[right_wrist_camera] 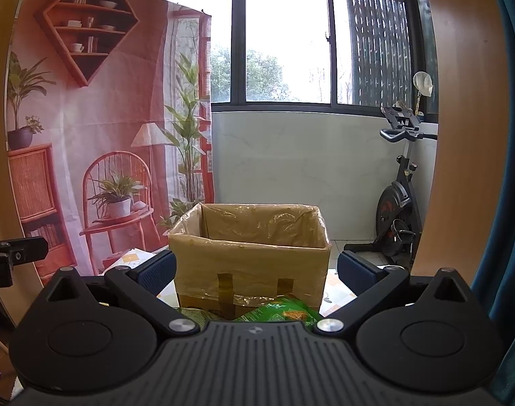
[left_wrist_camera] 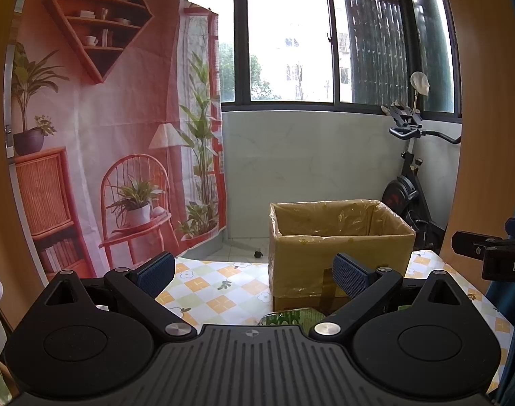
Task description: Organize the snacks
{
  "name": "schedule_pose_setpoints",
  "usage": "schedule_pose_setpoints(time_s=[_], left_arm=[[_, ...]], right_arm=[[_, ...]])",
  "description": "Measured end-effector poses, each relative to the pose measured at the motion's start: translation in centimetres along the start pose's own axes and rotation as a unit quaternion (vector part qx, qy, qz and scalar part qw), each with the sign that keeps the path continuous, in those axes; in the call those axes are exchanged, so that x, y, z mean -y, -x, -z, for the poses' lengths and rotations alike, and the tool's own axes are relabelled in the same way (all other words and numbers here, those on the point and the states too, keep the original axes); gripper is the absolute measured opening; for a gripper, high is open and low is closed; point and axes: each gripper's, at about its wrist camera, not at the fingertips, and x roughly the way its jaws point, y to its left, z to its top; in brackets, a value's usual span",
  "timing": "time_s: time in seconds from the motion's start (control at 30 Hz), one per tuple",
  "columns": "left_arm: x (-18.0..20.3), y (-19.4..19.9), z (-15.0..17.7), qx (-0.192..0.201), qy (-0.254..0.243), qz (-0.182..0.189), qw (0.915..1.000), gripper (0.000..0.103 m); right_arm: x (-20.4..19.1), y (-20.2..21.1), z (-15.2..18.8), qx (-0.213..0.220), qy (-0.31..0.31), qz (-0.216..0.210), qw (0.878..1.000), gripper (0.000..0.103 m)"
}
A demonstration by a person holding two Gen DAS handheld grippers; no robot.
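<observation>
Printed backdrop (left_wrist_camera: 115, 128) at left: diamond shelf, potted plants, wicker chair, lamp, rattan cabinet. Dark-framed window (left_wrist_camera: 284, 40) behind, trees and pale buildings outside, vertical slats on the right pane. White marbled wall (left_wrist_camera: 304, 162) below the sill. Exercise bike (left_wrist_camera: 406, 182) at right, pale cloth-covered lamp (left_wrist_camera: 420, 83) above its handlebars. Checked floral tablecloth (left_wrist_camera: 210, 287) in front. Tan curved panel (right_wrist_camera: 460, 135) and blue curtain (right_wrist_camera: 508, 169) at right edge.

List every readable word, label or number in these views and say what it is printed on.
"DA": white letters on the right gripper's body, cut off by the frame edge.
Green snack bag: print too blurred to read.
Cardboard box: no text visible.
</observation>
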Motion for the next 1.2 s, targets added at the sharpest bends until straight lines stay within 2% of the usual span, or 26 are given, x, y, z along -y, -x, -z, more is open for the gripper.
schedule_pose_setpoints(time_s=[1.2], left_arm=[[-0.19,-0.15,0.01,-0.005,0.004,0.003,1.0000,0.101]], right_arm=[[-0.19,0.08,0.12,0.000,0.001,0.001,1.000,0.103]])
